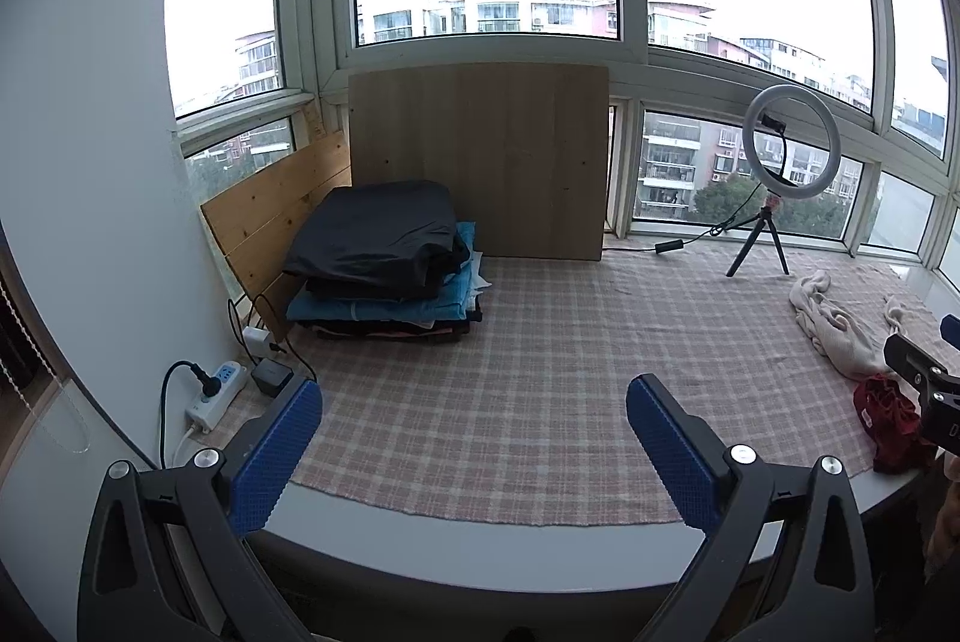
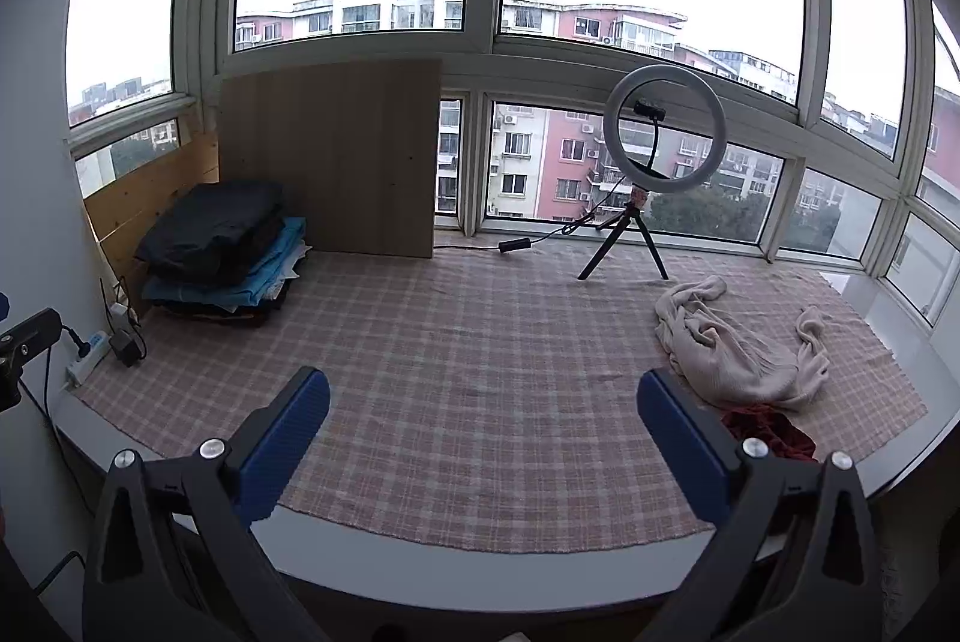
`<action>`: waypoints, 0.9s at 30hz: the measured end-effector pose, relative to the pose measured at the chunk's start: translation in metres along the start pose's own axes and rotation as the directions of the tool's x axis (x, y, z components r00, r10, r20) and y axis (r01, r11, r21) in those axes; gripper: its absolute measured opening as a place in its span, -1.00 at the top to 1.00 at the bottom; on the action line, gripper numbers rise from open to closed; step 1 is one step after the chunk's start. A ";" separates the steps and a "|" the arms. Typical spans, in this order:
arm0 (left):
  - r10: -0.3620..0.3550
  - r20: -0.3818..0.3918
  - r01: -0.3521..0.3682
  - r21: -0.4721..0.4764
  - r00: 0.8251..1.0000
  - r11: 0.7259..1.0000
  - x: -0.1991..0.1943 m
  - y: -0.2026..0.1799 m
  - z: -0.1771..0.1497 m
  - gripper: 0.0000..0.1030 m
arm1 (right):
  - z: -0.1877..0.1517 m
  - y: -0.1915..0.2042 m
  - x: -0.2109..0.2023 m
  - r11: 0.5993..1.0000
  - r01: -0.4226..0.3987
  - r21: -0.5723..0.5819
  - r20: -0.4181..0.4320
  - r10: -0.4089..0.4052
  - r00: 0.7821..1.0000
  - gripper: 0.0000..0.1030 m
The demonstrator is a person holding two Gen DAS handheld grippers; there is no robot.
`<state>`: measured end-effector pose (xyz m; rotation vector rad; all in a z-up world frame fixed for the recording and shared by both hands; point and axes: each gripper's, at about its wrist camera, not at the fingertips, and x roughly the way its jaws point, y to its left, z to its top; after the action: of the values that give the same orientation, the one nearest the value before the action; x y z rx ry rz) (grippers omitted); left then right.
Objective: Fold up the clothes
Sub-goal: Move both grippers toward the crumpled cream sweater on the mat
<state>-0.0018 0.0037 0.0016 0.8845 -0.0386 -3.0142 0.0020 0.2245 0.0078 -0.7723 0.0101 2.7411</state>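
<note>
On the bay-window ledge, a pink plaid cloth (image 1: 510, 342) covers the work surface, and everything here is placed against it. At the cloth's left edge a white power strip (image 1: 217, 396) lies with a black adapter (image 1: 271, 377) just beside it. On the far-left corner of the cloth sits a stack of folded clothes (image 1: 384, 261), a black garment on top with blue ones under it, backed by a tall wooden board (image 1: 480, 162). Toward the cloth's far right stands a ring light (image 2: 663, 135) on a small black tripod. In front of that, on the right part of the cloth, a crumpled cream garment (image 2: 735, 342) lies unfolded, and a dark red garment (image 2: 765, 429) lies at the cloth's near right edge, touching the cream one.

The right wrist view shows the cream garment whole; the left wrist view catches only its left part near the frame edge, but shows the power strip's plug and sockets far more clearly.

The left gripper (image 1: 474, 447) hangs over the cloth's near edge, jaws spread wide with nothing between the blue pads. The right gripper (image 2: 483, 447) is held level over the same near edge, further right, jaws likewise spread and empty, its right finger just in front of the red garment.
</note>
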 end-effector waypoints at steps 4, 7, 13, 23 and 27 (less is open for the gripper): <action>-0.002 0.001 0.002 0.016 1.000 1.000 0.001 -0.001 0.000 -0.99 | -0.001 -0.001 0.000 1.000 -0.002 0.007 0.009 0.002 1.000 -1.00; -0.010 0.004 0.010 0.024 1.000 1.000 0.002 0.002 -0.003 -0.99 | -0.002 -0.001 0.000 1.000 -0.004 0.012 0.016 0.004 1.000 -1.00; -0.039 0.003 0.039 0.035 0.999 0.999 0.012 -0.003 -0.001 -0.98 | 0.000 -0.009 0.005 1.000 0.028 0.007 -0.005 -0.028 1.000 -1.00; -0.116 -0.011 0.117 0.091 0.993 0.989 0.030 -0.028 0.010 -0.98 | 0.001 -0.032 0.007 0.993 0.096 0.066 -0.020 -0.095 0.995 -1.00; -0.141 0.003 0.140 0.123 0.990 0.982 0.033 -0.038 0.016 -0.98 | 0.002 -0.041 0.011 0.989 0.121 0.087 -0.024 -0.119 0.993 -1.00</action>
<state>-0.0381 0.0415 -0.0036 0.9166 -0.1704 -3.1782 0.0039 0.2669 0.0071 -0.7497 0.0860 2.6009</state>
